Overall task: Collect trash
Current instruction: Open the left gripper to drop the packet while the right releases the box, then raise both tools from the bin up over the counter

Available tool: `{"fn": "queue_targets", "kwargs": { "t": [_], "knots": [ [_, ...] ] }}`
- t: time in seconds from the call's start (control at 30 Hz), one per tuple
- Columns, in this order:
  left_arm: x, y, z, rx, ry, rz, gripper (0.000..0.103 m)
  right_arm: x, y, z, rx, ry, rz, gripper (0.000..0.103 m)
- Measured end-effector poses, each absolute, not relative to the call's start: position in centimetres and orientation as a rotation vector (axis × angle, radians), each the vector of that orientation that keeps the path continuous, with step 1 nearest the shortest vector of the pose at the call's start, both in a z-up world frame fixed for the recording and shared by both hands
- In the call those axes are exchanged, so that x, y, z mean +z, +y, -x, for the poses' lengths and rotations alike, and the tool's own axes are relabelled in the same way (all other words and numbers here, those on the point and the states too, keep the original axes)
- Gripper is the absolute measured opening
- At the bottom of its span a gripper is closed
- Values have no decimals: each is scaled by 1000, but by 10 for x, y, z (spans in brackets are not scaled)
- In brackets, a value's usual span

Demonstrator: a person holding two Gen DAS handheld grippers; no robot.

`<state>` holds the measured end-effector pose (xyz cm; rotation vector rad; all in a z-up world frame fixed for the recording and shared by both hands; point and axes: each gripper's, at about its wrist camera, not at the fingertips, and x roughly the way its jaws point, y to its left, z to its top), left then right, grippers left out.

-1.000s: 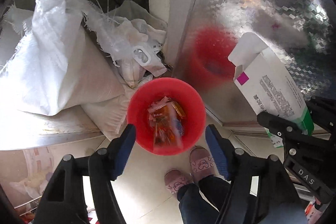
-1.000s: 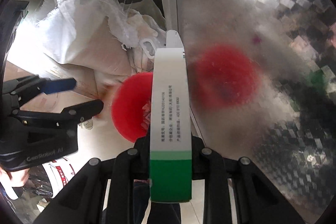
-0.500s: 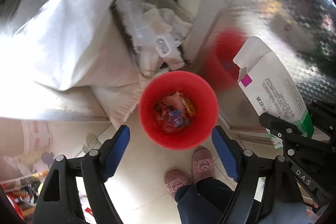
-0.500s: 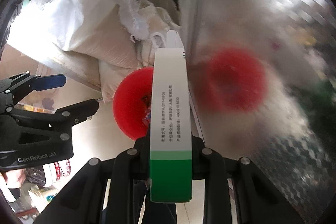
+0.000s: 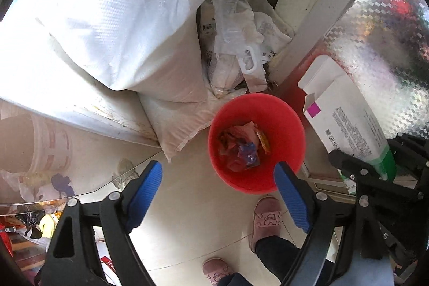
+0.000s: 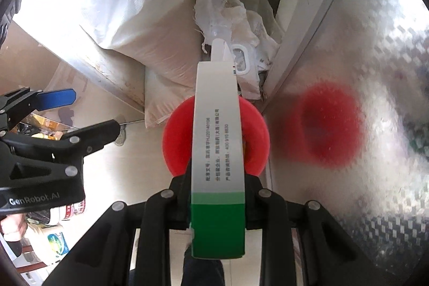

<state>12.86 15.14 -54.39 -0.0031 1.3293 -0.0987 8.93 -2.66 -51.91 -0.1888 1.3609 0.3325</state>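
— Above the red bin (image 5: 256, 141) — what's the right gripper (image 6: 217, 201) got?
— It's clamping a white-and-green carton (image 6: 217, 152). Beside it, the left gripper (image 5: 218, 195) has just been opening, nothing between its fingers

The carton (image 6: 218, 152) is a long white box with a green band at its near end, black print along its side and a small magenta patch near the opened top flap. It is clamped between the fingers of the right gripper (image 6: 217, 195), standing out straight ahead of it, flap end farthest away. Below and just beyond the gripper's tips sits the red bin (image 5: 256, 141), round and upright on the pale floor, with crumpled wrappers (image 5: 241, 149) in red, blue and orange lying at its bottom. The carton hangs above the bin's rim, apart from it.
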Motion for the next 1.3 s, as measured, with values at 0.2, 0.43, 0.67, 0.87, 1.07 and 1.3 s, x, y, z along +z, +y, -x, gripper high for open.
{"fn": "queue_targets", "kwargs": {
  "t": [0.2,0.43,0.67,0.87,1.07,1.3],
  "knots": [
    [-546,155,-120,-115,1331,2,84,-526,-19,-86,327,1346,234,47],
    [-523,163,-102,-136,1280,-11,84,-501,-14,-69,300,1311,250,54],
    [-470,177,-72,-144,1196,-41,84,-454,-4,-40,213,1232,231,54],
    [-410,194,-39,-167,1142,-27,85,-397,6,-8,149,1182,174,54],
    [-316,195,-10,-209,1055,-77,85,-319,11,23,73,1134,107,54],
    [-191,195,22,-274,893,-72,85,-195,5,56,-51,1009,58,54]
  ]
}}
